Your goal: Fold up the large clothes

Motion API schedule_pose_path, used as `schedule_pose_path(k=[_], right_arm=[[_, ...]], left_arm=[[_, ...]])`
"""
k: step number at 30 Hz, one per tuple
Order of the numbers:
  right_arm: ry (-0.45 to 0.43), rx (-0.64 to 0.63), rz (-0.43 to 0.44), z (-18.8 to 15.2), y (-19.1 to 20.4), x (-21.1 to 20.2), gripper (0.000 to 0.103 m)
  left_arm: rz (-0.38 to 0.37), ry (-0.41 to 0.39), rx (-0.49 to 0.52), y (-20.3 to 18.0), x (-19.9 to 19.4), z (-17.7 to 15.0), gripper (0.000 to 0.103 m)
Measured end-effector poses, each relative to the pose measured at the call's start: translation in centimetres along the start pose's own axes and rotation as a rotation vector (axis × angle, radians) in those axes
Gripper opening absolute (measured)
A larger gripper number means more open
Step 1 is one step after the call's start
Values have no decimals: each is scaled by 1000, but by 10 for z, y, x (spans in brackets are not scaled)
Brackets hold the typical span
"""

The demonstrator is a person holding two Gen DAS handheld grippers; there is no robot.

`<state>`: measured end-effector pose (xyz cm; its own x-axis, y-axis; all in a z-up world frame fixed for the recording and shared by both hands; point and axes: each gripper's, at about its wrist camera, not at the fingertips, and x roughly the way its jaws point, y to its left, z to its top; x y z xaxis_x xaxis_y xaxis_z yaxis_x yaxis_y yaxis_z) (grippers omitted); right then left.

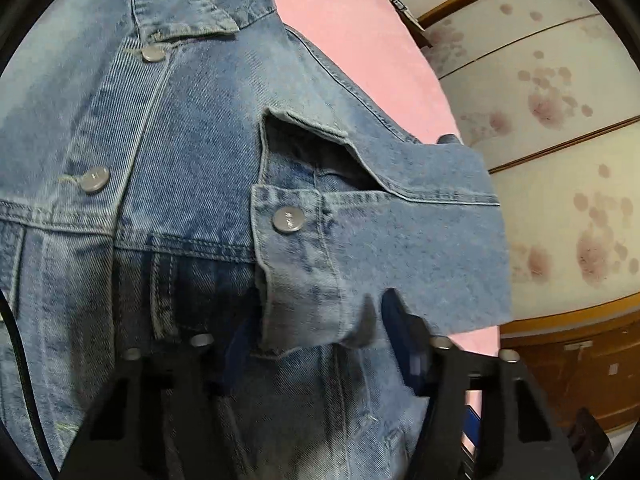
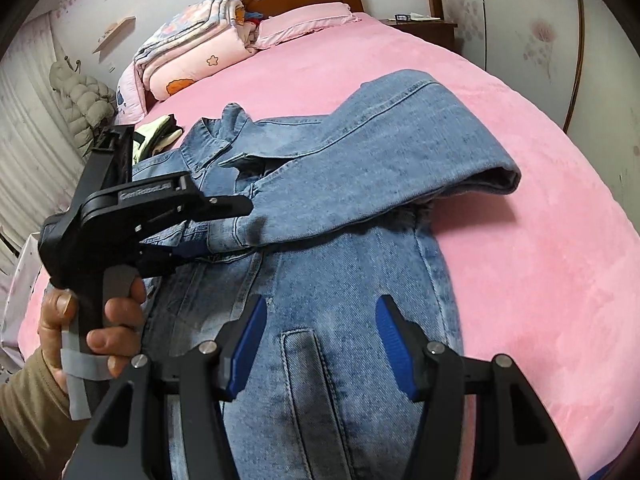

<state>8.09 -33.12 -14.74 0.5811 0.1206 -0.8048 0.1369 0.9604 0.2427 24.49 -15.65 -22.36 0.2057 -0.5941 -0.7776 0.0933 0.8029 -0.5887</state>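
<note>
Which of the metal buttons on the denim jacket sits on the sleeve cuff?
The button nearest the left gripper, at the corner of the folded-over sleeve cuff. The other two buttons run down the jacket's front placket.

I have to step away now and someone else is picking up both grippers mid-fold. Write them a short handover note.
Left gripper: shut on the sleeve cuff, holding it over the jacket front.
Right gripper: open, empty, hovering above the lower part of the jacket.
Jacket lies front up, buttoned, on the pink bed.
Done: this sleeve is brought across the chest.
Left: release the cuff and flatten it, probably fold in the other sleeve (not in view), then fold the body up.
</note>
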Motion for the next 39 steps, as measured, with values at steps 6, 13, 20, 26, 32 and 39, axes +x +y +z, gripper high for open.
schedule_pose_path(k=[6,13,20,26,32,39], right_arm=[[12,26,-21,1,-8,-1,57],[4,175,-38,21,-49,3,58],[10,340,-39,64,-86,39,62],[-1,228,-139,91,-59,56,9],[-28,-13,-233,95,9,59,9],[74,-281,-418,55,64,99,19]], left_arm=[[79,-34,60,-30,-12,11,21],[63,-255,240,-111,-95,32,21],[116,-393,368,-154,-161,57,21],[244,-493,376,-129,-207,84,21],[360,-471,287,-36,-219,91,21],[431,-266,124,94,-159,60,22]])
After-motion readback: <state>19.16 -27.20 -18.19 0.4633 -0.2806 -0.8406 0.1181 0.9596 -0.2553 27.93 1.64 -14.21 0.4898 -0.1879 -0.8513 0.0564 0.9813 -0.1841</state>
